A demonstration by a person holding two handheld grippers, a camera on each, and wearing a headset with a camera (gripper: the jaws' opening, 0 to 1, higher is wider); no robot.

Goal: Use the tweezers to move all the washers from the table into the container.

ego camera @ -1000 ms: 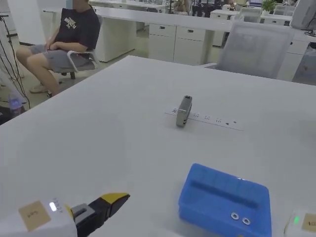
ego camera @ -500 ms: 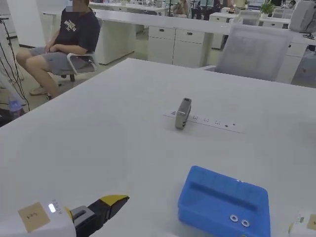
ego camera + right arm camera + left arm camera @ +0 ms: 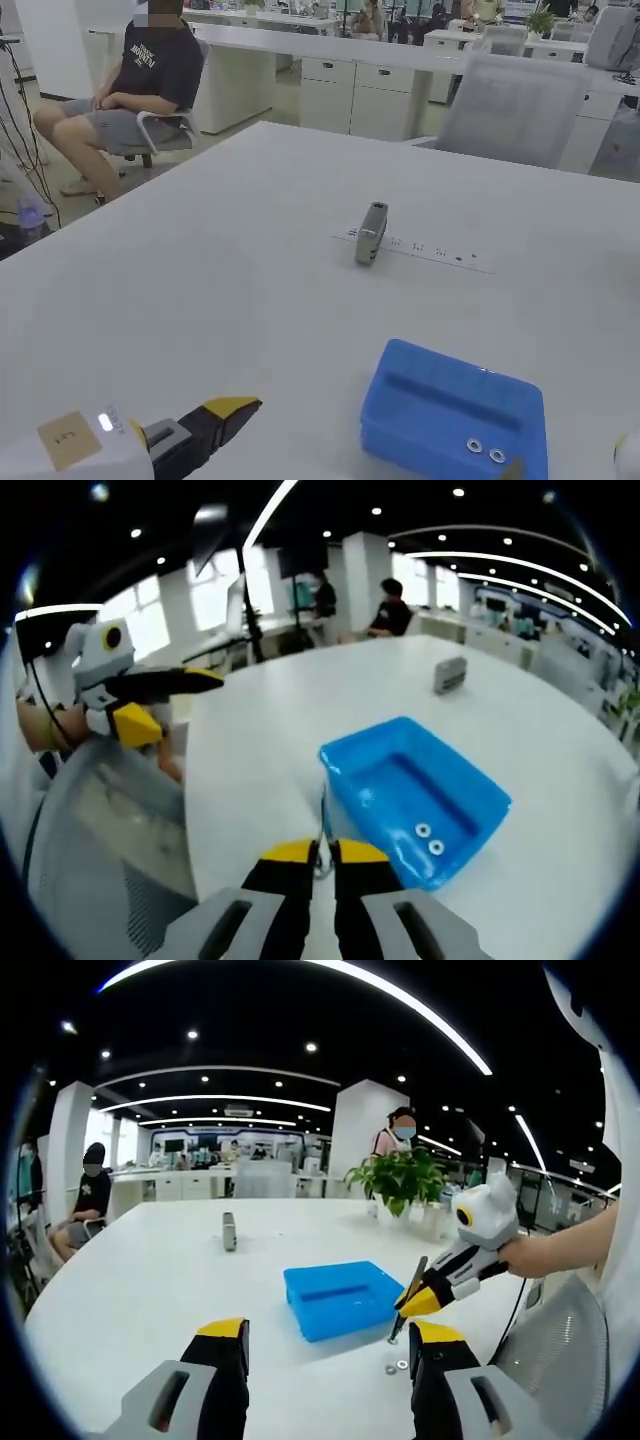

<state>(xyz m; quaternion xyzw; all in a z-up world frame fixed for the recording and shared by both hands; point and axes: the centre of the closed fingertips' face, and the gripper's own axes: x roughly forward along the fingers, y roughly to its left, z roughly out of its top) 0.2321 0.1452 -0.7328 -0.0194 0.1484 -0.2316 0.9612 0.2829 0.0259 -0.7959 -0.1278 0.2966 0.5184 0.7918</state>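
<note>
On my feed the blue container [image 3: 415, 795] sits open-topped on the white worktop [image 3: 220, 270], near the edge closest to me. Two washers [image 3: 430, 838] lie on its floor, side by side and almost touching, toward the corner nearest the right gripper. I see nothing else on the floor of the container.

The right gripper [image 3: 325, 852] has its yellow-tipped jaws pressed together on the tweezers [image 3: 323, 830], which run forward from between them. In the left gripper view the tweezers slant down to the worktop just beside the container's near right corner. Two loose washers [image 3: 396, 1367] lie on the bare worktop there, just below the tweezer tip and outside the container. I cannot tell whether the tip touches either one.

The left gripper [image 3: 330, 1332] has its jaws wide apart with nothing between them. It hangs over the worktop well to the left of the container, apart from it.

Farther back on the worktop a small grey block [image 3: 371, 232] stands on a faint line of markings, well apart from the container. A seated person [image 3: 140, 85] is in a chair beyond the far left corner, and a potted plant [image 3: 400, 1175] stands past the worktop's far end.
</note>
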